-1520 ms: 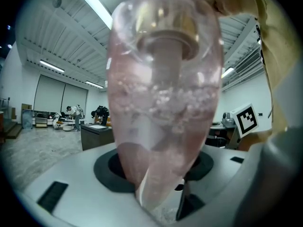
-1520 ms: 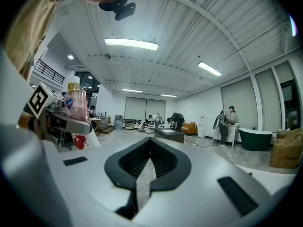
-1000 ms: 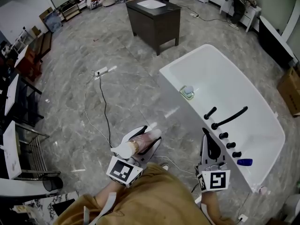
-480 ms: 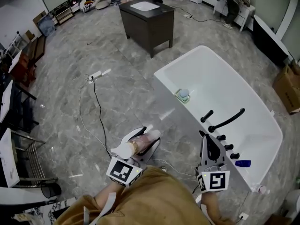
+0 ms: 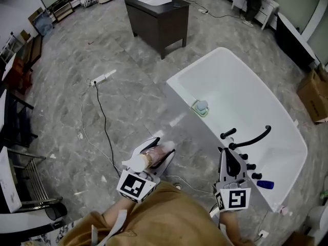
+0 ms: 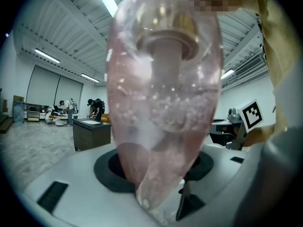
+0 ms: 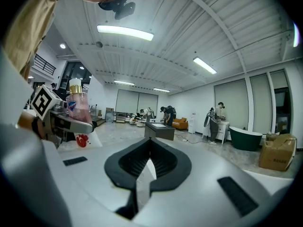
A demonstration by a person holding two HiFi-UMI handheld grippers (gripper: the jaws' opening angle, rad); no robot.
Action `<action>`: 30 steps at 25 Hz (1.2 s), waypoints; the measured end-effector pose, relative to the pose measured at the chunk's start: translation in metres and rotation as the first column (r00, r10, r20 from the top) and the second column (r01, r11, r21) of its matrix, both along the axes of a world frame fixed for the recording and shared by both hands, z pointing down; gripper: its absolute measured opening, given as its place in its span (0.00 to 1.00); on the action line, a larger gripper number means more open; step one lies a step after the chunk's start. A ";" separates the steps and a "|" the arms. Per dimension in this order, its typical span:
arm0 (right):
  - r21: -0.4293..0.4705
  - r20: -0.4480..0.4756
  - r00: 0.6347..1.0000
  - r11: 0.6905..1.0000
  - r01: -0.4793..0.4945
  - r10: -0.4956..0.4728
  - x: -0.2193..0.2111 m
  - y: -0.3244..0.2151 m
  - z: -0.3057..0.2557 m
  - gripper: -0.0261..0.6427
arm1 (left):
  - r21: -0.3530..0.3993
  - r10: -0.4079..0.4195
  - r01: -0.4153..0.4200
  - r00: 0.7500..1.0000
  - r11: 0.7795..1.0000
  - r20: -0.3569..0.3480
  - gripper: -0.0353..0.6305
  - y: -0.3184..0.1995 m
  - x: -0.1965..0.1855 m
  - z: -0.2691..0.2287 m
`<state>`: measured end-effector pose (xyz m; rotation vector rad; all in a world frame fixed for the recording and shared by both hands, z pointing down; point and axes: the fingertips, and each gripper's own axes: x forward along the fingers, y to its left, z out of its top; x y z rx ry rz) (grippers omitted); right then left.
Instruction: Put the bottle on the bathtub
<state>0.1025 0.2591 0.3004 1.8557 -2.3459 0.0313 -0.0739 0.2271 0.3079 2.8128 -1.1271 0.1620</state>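
Observation:
A clear pink bottle [image 5: 157, 152] with a white cap and gold collar lies between the jaws of my left gripper [image 5: 165, 146], which is shut on it. In the left gripper view the bottle [image 6: 163, 103] fills the picture above the gripper [image 6: 156, 174]. My right gripper [image 5: 225, 148] is shut and holds nothing; it hangs just left of the white bathtub [image 5: 180, 87], near the black faucet [image 5: 251, 137]. In the right gripper view the gripper [image 7: 147, 167] has its jaws together, and the bottle [image 7: 78, 109] shows at the left.
On the tub's near rim sits a soap dish [image 5: 201, 107], with black knobs and a small blue thing [image 5: 265, 184] further along. A dark cabinet [image 5: 156, 14] stands beyond. A power strip with a black cable [image 5: 100, 78] lies on the floor. A cardboard box [image 5: 313, 94] is at the right.
Both grippers have come forward with the person, so the tub's faucet and knobs lie closer to the right gripper. The bottle stays in the left grip.

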 end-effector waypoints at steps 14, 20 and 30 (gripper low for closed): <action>-0.033 -0.022 0.999 0.999 -0.028 0.028 -0.032 -0.155 -0.011 0.05 | -0.030 0.048 -0.048 0.999 0.998 -0.001 0.41 -0.159 -0.022 0.000; -0.040 -0.037 0.997 0.997 -0.069 0.068 -0.046 -0.195 -0.017 0.05 | -0.034 0.103 -0.103 0.995 0.994 -0.002 0.41 -0.207 -0.032 0.007; -0.050 -0.048 0.992 0.991 -0.120 0.118 -0.059 -0.221 -0.022 0.05 | -0.032 0.131 -0.131 0.991 0.991 -0.012 0.41 -0.254 -0.043 0.008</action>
